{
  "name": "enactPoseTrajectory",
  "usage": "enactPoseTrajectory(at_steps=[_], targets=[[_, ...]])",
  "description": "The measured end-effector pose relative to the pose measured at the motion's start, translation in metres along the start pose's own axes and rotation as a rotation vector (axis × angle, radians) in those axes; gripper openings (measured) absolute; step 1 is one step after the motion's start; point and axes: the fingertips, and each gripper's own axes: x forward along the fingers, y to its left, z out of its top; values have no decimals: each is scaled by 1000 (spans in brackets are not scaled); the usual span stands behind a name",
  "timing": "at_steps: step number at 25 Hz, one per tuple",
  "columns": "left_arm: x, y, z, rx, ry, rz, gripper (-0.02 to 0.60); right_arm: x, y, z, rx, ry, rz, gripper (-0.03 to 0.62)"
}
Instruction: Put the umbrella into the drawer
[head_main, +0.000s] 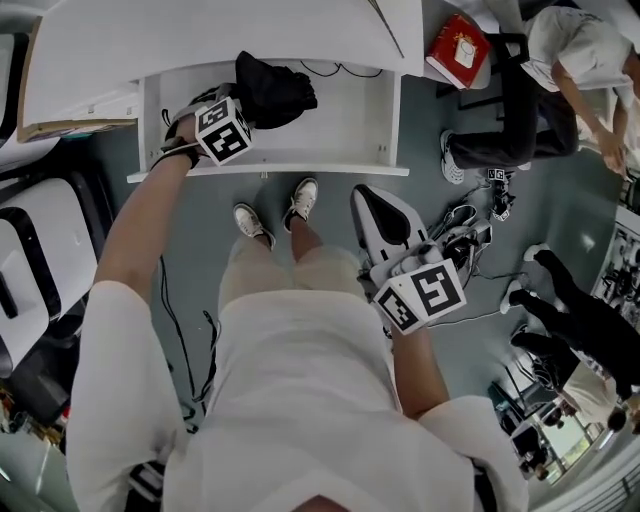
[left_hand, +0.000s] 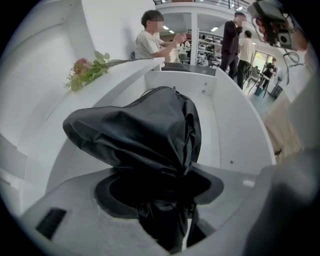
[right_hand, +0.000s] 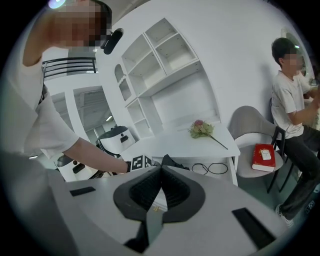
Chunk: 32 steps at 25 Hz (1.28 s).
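Above drawer, umbrella gripped by left tongs

A white wall carries white shelving with open compartments, above a white surface where a bunch of flowers lies. Just beside the surface stands a grey chair with 1 red book on its seat. The floor is grey-green, with a dark cable trailing across it. 2 white rounded machines stand beyond the surface. Ceiling lights glow in the open hall behind.
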Motion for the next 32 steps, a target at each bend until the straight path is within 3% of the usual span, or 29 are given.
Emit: enactPoseTrajectory(at_steps=[10,22,29,32], targets=[[29,-10,-8,-68,15,-31,279,5,-2,-12,15,29,20,0],[33,-18,-13,-52,17,-40,285,10,-13,-17,34,35,46,0],[37,-19,-17,-103,40,-92,302,14,-16,-23,46,44,58,0],[36,-21,-15,-66,23,-75,302,17,-16,-26,52,49,65,0]])
